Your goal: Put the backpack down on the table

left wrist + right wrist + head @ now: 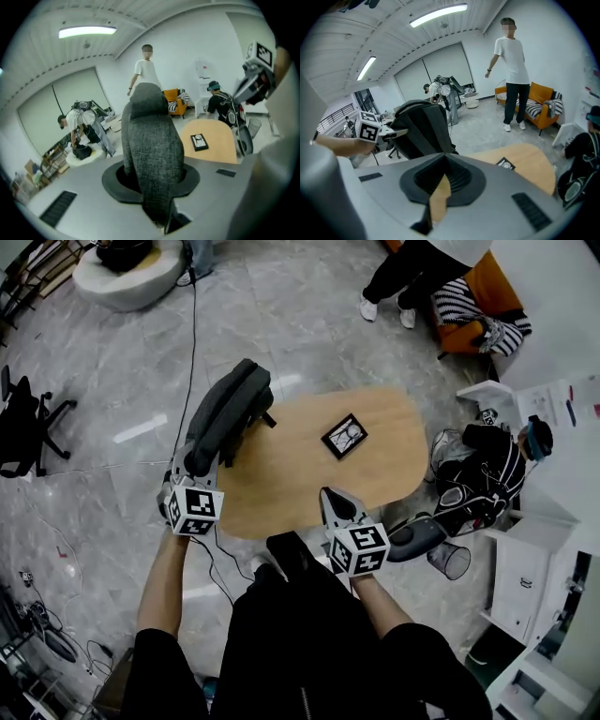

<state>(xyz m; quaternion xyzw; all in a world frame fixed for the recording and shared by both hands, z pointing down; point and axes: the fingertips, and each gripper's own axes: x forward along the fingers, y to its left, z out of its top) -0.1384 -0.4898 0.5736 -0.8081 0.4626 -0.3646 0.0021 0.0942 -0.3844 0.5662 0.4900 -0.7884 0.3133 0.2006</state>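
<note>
A dark grey backpack (225, 413) hangs over the left edge of the light wooden table (309, 474), tilted with its top toward me. My left gripper (190, 468) is shut on its near end. In the left gripper view the backpack (152, 140) fills the space between the jaws and rises ahead. My right gripper (334, 504) sits at the table's front edge, shut, with nothing in it. Seen from the right gripper view, the backpack (423, 125) stands to the left with the left gripper (396, 133) on it.
A small black-framed item (344, 436) lies on the table. A seated person with a cap (487, 470) and a wire bin (453, 561) are at the right. A standing person (512, 70), an orange sofa (478, 310), an office chair (23, 423) and floor cables (192, 343) surround the table.
</note>
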